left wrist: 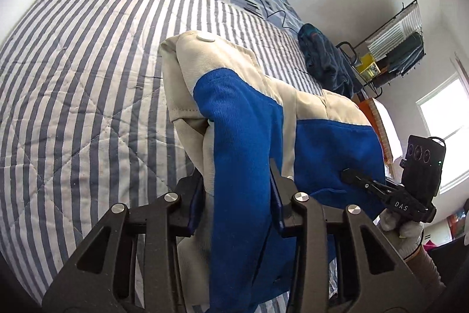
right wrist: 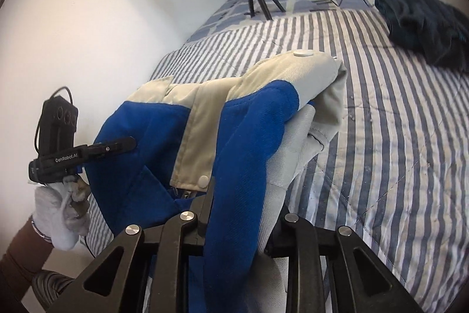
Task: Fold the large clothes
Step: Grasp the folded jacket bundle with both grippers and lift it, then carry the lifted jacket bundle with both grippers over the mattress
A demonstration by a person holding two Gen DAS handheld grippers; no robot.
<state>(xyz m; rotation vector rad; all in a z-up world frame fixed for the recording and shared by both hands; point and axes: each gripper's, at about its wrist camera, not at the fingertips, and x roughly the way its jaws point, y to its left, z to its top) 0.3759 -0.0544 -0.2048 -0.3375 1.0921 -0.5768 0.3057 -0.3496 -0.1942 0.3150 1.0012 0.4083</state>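
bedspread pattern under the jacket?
Blue-grey and white stripes, quilted bedspread; clearest in the left wrist view.

Left gripper (left wrist: 237,189): jaws clamped on fabric. Right gripper (right wrist: 243,210): jaws clamped on fabric. Both held side by side, each in a white-gloved hand (right wrist: 58,213).

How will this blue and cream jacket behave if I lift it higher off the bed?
The jacket probably sags: it already drapes limply between the left tongs and right tongs. Thick layered fabric suggests moderate weight. Its woven texture looks unlikely to slip.
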